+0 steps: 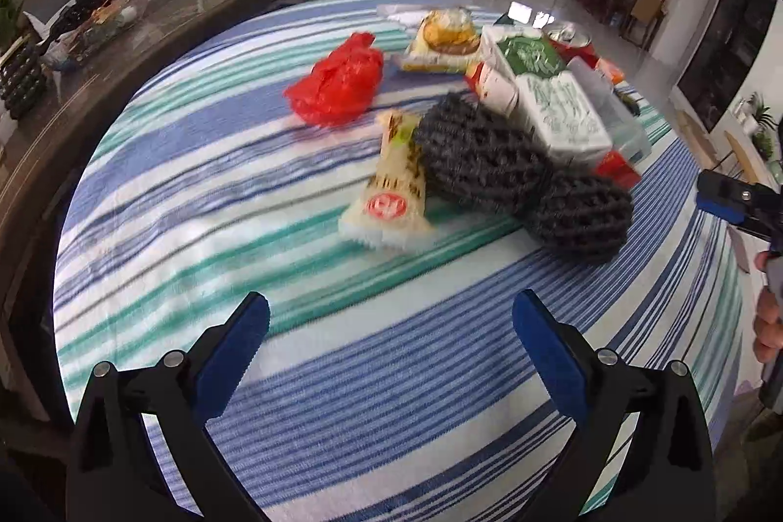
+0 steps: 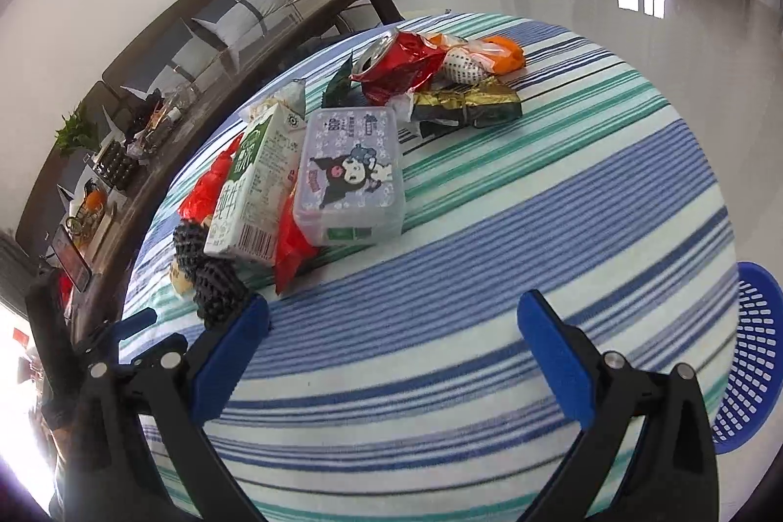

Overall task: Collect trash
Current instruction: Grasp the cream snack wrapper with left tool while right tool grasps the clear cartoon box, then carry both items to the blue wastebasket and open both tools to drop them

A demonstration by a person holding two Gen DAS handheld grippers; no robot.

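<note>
Trash lies on a striped tablecloth (image 1: 342, 375). In the left wrist view I see a red plastic bag (image 1: 337, 81), a white snack wrapper (image 1: 391, 189), black foam netting (image 1: 509, 174) and a green-white milk carton (image 1: 558, 111). My left gripper (image 1: 391, 326) is open and empty, short of the wrapper. In the right wrist view I see the milk carton (image 2: 254, 184), a clear plastic box with a cartoon lid (image 2: 350, 174), a crushed red can (image 2: 396, 67), a gold-green wrapper (image 2: 465, 106) and the netting (image 2: 215, 287). My right gripper (image 2: 394, 326) is open and empty, short of the box.
A blue perforated basket (image 2: 748, 355) stands beyond the table's right edge. A dark wooden table (image 1: 147, 33) with a glass bowl and a sofa stand to the left. The other gripper shows at the right edge of the left wrist view (image 1: 734, 199).
</note>
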